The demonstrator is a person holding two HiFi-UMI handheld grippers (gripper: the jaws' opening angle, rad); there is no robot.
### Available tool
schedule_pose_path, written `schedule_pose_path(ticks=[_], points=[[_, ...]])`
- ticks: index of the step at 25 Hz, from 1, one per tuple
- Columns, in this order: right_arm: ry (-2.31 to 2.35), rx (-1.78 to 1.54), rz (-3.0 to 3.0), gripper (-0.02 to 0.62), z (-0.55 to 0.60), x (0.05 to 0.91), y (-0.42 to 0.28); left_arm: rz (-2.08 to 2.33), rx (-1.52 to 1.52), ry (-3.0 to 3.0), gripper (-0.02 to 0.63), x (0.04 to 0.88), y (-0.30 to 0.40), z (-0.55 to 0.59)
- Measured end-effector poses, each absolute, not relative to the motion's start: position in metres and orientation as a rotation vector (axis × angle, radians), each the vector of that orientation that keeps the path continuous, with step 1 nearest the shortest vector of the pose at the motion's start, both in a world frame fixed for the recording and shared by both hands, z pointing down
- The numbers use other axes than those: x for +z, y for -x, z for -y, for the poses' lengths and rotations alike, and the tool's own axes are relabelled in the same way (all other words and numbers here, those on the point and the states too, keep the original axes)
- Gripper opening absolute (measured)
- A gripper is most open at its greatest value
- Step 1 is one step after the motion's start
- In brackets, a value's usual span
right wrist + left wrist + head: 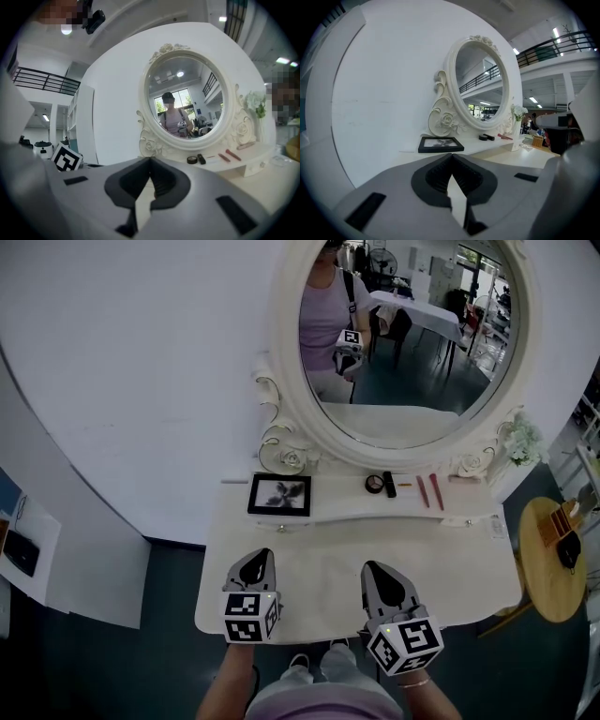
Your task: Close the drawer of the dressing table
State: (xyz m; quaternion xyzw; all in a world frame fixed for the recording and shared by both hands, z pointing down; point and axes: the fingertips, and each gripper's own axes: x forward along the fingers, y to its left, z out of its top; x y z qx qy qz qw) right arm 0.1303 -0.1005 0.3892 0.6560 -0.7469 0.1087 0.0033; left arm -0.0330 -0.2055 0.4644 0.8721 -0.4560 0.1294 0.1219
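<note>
The white dressing table stands against the wall with its oval mirror above a raised shelf. Small drawer fronts under that shelf, one at the right, look flush; I see no drawer standing out from above. My left gripper hovers over the tabletop's front left, its jaws shut with nothing between them, the tips meeting in the left gripper view. At the front right my right gripper is likewise shut and empty, pointing at the mirror.
On the shelf lie a black photo frame, a round compact, a black lipstick and red pencils. White flowers stand at the shelf's right end. A round wooden side table is to the right.
</note>
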Motion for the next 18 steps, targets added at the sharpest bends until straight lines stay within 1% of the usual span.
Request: schedule_pose_path(ticks=[18], points=[[-2.039, 0.315, 2.299, 0.000, 0.087, 0.390, -0.121, 1.323, 0.311, -2.573, 0.000, 0.447, 0.047, 0.184]])
